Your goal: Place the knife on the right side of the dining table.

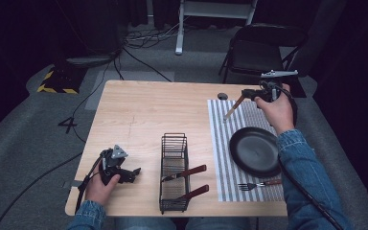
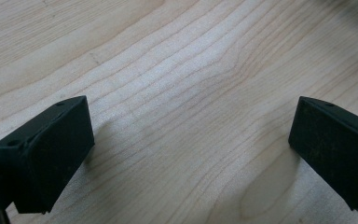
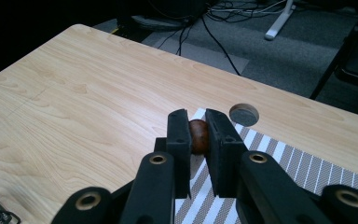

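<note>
Table-setting job, cutlery going from the wire basket (image 1: 174, 172) onto the striped placemat (image 1: 220, 143). Nearest the person: the left gripper (image 1: 135, 171) sits low on the desk (image 1: 139, 110) at the near left corner, parked; in the left gripper view its fingers (image 2: 46, 154) stand wide apart over bare wood, nothing between them. Just right of it the basket holds two more wooden-handled pieces (image 1: 191, 171), handles poking out toward the mat. On the mat's near edge a fork (image 1: 256, 184) lies flat, just in front of the black plate (image 1: 255, 151), apart from it or barely so, hard to tell. Farther off, the right gripper (image 1: 247, 94) hovers over the mat's far end, fingers (image 3: 179, 140) clamped narrow on the brown handle (image 3: 199, 136) of a utensil (image 1: 233, 108), likely a knife, the blade angling down toward the mat's far left corner; tip looks close to the mat, contact not clear. A small round grommet hole (image 3: 244, 114) sits in the desk just beyond the mat. Step in hand, as a judgement: placing phase, piece carried and lined up beyond the plate. Next move calls for lowering until the utensil lies flat on the stripes clear of the plate rim, then spreading the fingers and pulling away without dragging it; after that, back to the basket for the remaining two.
</note>
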The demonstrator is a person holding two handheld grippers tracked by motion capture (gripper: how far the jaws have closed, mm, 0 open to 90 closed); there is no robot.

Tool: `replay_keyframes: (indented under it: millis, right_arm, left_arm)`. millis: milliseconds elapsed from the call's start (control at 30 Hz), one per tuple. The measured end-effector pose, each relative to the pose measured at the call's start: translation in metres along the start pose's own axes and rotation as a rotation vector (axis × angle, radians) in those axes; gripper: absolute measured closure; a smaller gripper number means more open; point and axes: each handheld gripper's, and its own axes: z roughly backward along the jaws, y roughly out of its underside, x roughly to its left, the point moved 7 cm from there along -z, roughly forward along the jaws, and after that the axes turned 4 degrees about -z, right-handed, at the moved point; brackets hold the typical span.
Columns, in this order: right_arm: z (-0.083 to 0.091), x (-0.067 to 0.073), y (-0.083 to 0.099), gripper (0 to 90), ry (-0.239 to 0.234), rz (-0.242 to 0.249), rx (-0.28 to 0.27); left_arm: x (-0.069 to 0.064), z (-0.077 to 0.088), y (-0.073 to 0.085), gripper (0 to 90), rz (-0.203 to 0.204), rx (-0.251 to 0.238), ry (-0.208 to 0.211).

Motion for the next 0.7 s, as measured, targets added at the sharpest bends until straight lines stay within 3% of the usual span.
replay_keyframes:
  millis: [333,700]
  right_arm:
    - [-0.001,-0.01,0.008,80.2,-0.005,-0.06,0.02]
    - [0.002,-0.036,0.017,74.1,0.124,-0.068,0.025]
  left_arm:
    - [0.0,0.0,0.0,0.2,0.0,0.0,0.0]
    - [0.0,0.0,0.0,0.2,0.001,0.0,0.0]
